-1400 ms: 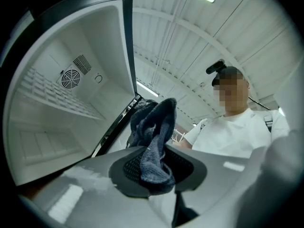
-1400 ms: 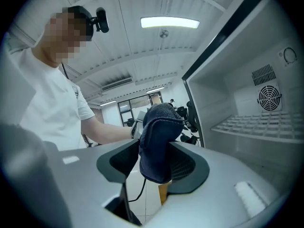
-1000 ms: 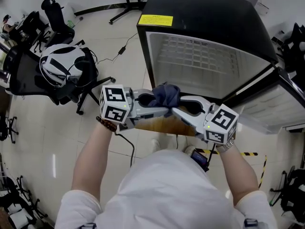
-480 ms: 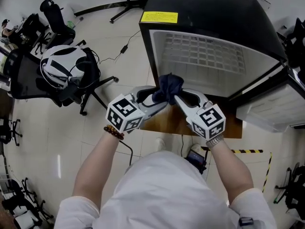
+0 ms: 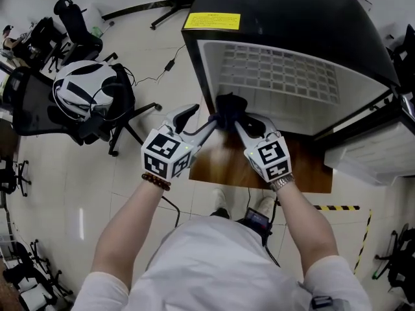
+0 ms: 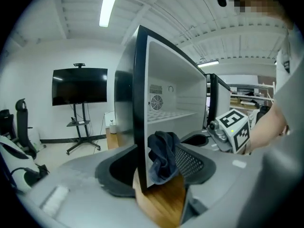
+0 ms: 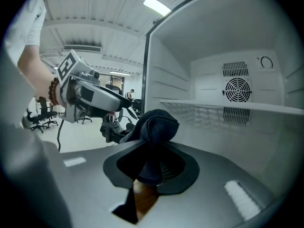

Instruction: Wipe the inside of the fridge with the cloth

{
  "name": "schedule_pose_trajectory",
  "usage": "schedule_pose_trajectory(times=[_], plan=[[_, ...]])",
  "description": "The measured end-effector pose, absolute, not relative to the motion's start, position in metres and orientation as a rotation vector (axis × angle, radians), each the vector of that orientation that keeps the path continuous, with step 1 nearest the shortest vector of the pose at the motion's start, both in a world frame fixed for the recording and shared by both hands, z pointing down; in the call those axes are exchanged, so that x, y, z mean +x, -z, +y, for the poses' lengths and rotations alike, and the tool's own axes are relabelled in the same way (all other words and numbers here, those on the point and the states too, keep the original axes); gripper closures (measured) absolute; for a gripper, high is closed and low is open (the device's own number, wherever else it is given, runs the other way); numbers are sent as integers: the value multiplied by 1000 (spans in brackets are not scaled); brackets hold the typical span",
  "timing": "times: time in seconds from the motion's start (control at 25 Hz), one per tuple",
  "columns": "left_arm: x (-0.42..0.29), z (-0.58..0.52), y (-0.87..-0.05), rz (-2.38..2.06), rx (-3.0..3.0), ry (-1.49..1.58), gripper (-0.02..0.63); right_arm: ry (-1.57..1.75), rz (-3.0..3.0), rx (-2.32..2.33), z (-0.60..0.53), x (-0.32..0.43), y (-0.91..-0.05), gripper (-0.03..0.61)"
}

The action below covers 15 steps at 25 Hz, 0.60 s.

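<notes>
At far left, saw office chair, well clear. Just spread left gripper jaws wide, off cloth, w/ fridge front edge betw. them. Left cloth to right gripper, jaws just closed & clamped on it at fridge mouth. Handover done, so ready to wipe inside; judged wire shelf, open door at right likeliest snags.

Nothing here can really be read. The yellow label on the black top of the fridge carries dark print — too small to make out. On the fridge's white back wall, just above the round fan grille, sits a small dial-like mark, a symbol rather than a word. The marker cubes show black-and-white square patterns only — neither letters nor numbers.
</notes>
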<state>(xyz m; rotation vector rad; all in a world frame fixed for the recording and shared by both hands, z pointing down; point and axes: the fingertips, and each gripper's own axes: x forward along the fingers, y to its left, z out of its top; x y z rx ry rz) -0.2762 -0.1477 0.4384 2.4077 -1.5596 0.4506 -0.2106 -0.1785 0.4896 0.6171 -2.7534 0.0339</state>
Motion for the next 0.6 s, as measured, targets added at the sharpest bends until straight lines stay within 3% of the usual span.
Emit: schedule_pose_trajectory(times=[0.6], plan=[[-280,-175,-451,-1655,2376,-473,382,35,-2721,623,-217,-251,-533,511]])
